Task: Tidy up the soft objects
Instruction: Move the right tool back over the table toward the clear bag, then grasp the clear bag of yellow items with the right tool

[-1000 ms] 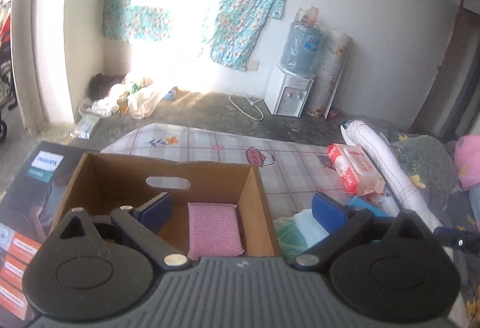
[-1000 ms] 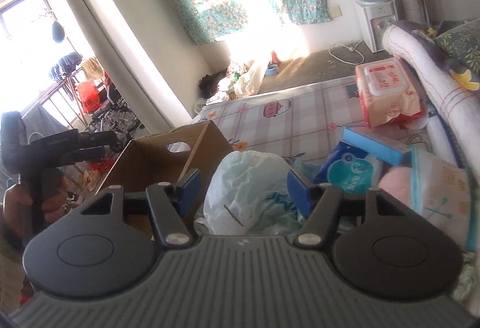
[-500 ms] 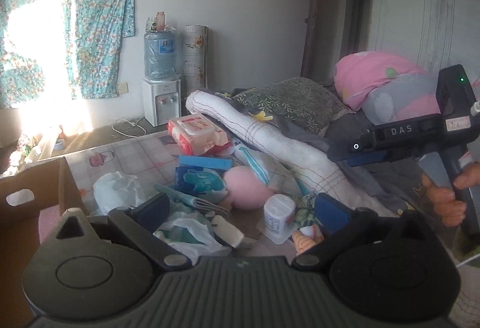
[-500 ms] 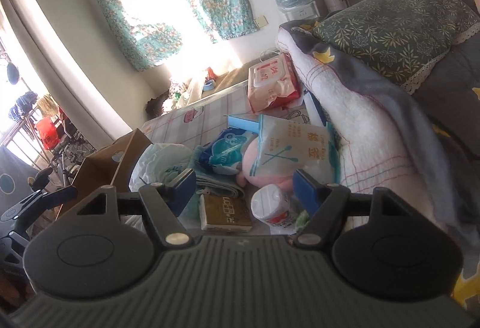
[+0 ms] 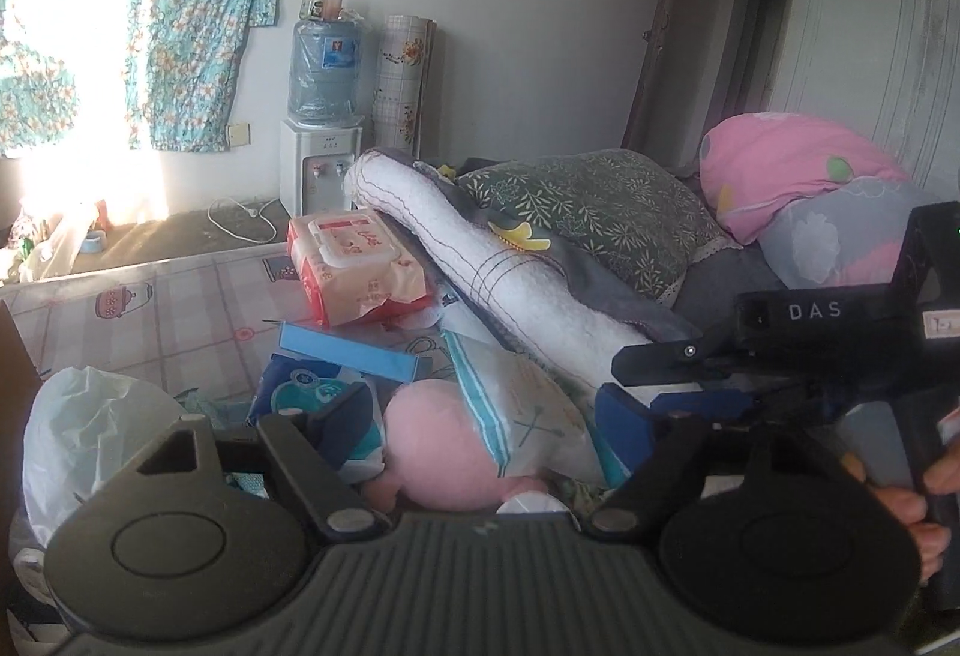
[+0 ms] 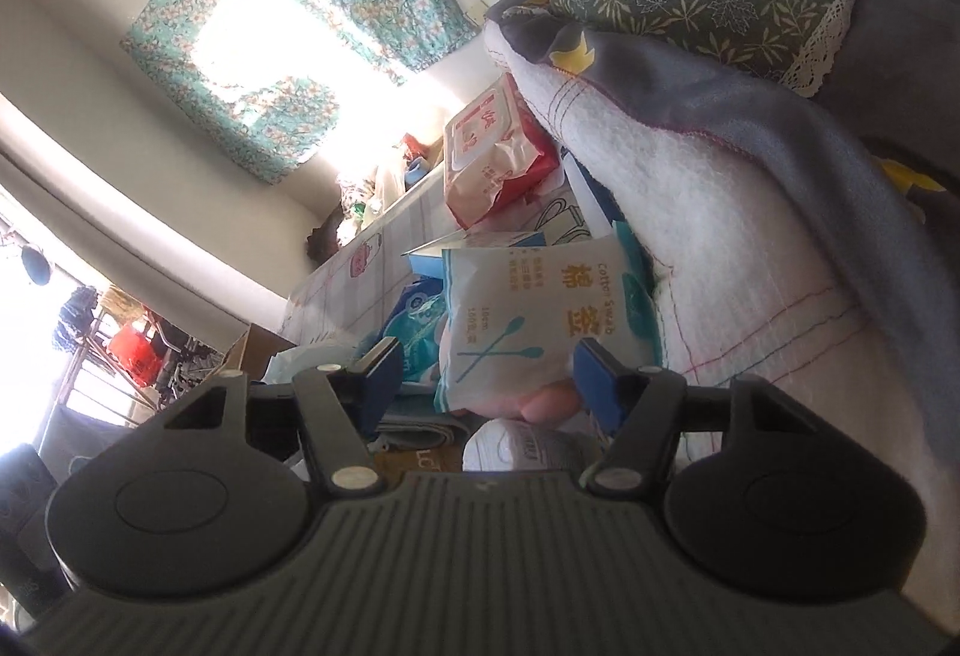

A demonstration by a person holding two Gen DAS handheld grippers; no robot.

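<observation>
Narrowing, both claws reached the clutter.

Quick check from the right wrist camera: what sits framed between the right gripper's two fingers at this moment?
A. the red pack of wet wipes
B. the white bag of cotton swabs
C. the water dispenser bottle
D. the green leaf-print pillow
B: the white bag of cotton swabs lies between the fingers of the right gripper, whose pads stand clear of it, while the red pack of wet wipes lies further off.
</observation>
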